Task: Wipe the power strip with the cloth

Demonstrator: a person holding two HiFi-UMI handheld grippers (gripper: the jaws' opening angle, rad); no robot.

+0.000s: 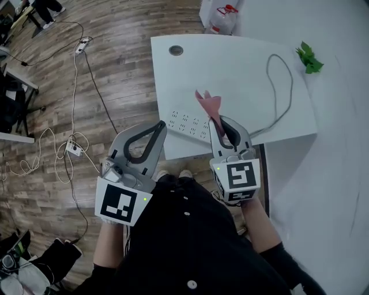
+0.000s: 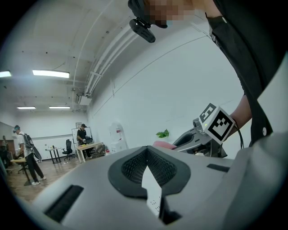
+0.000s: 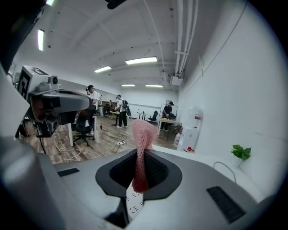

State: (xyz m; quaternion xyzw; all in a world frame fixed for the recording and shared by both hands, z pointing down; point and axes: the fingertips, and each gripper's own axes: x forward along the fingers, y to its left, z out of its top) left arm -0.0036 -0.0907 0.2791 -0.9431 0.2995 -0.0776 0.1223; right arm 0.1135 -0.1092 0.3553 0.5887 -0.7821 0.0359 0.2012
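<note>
A white power strip (image 1: pixel 187 124) lies near the front edge of the white table (image 1: pixel 230 63), and its grey cable (image 1: pixel 281 92) loops off to the right. My right gripper (image 1: pixel 215 123) hovers over the strip's right end, shut on a pink cloth (image 1: pixel 209 103) that sticks up past its tips. In the right gripper view the cloth (image 3: pixel 143 152) is pinched between the jaws, with the strip (image 3: pixel 134 201) showing beneath. My left gripper (image 1: pixel 161 125) is shut with nothing in it, just off the strip's left end. The right gripper (image 2: pixel 204 134) shows in the left gripper view.
A green plant sprig (image 1: pixel 309 57) lies at the table's far right and a round cable hole (image 1: pixel 176 50) at the far left. A water jug (image 1: pixel 222 17) stands behind the table. Cables and another power strip (image 1: pixel 73 148) lie on the wooden floor at left. People and desks are in the background.
</note>
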